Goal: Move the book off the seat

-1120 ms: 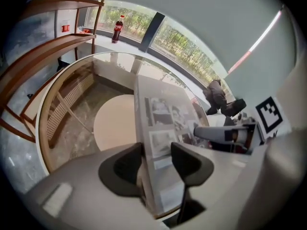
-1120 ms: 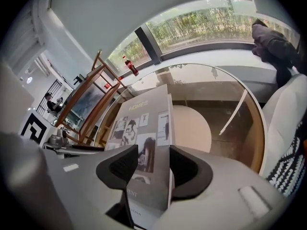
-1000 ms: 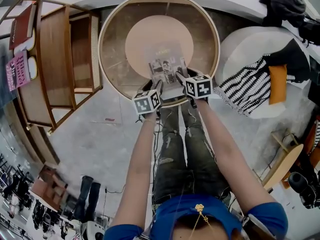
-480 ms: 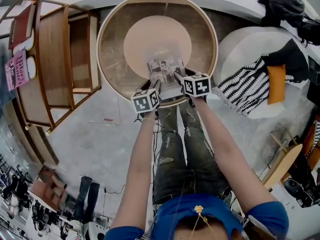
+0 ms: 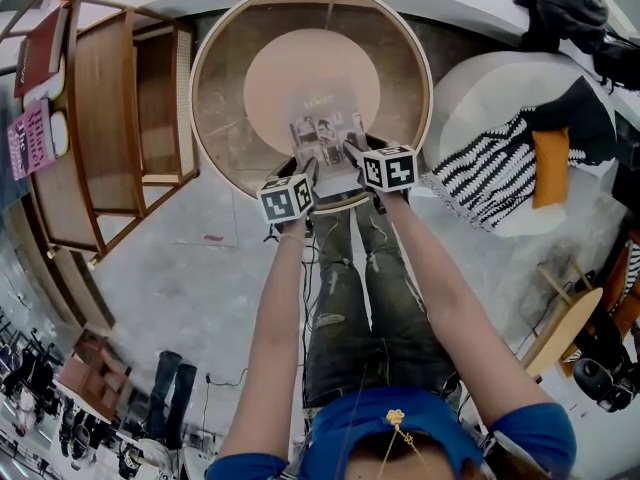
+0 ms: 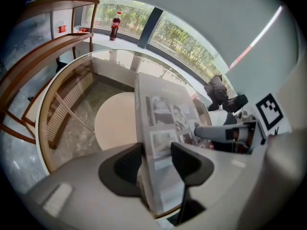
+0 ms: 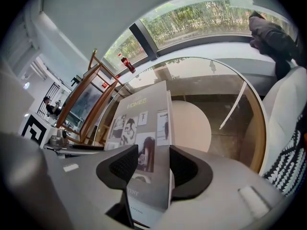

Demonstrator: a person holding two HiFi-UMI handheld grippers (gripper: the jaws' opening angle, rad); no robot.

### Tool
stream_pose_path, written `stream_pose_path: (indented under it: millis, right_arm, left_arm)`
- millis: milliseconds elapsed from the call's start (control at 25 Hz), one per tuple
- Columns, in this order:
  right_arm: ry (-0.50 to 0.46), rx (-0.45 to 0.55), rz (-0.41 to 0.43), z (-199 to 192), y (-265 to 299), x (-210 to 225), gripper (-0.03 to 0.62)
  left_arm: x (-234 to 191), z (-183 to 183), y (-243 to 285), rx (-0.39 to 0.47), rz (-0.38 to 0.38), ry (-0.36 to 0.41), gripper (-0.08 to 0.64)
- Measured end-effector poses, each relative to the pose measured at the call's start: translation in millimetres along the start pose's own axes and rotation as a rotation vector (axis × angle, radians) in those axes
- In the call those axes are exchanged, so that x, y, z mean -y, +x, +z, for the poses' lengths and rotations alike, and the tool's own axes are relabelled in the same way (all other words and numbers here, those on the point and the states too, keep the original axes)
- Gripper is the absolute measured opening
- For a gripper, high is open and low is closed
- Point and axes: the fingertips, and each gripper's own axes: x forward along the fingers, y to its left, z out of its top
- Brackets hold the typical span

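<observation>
1. Left gripper [image 6: 156, 159]: fingers [image 6: 125, 169] closed across the thickness of the book [image 5: 325, 126] at its near left corner, one at the spine side, the other over the cover. Apparently pressing, not just straddling.
2. Right gripper [image 7: 153, 163]: same hold at the near right corner, one finger on the cover, the other against the page edge.
3. Book: long axis pointing straight away from the body. Near short end between the two grippers, at the near rim of the round glass-topped desk [image 5: 215, 48]; far end out over the glass. Resting there or lifted clear: cannot tell.
4. Judgement: both hands equally near, one per corner. Shortest way off probably back toward the body, along the long axis, kept level.
</observation>
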Motion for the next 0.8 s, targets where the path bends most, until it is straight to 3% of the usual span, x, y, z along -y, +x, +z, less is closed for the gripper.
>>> stream_pose_path:
  millis: [800]
  right_arm:
    - [-0.001,0.003,-0.006,-1.7,1.9,4.1,0.206]
  left_arm:
    - [0.2,-0.2,3.0,-0.003,0.001,-0.003,0.196]
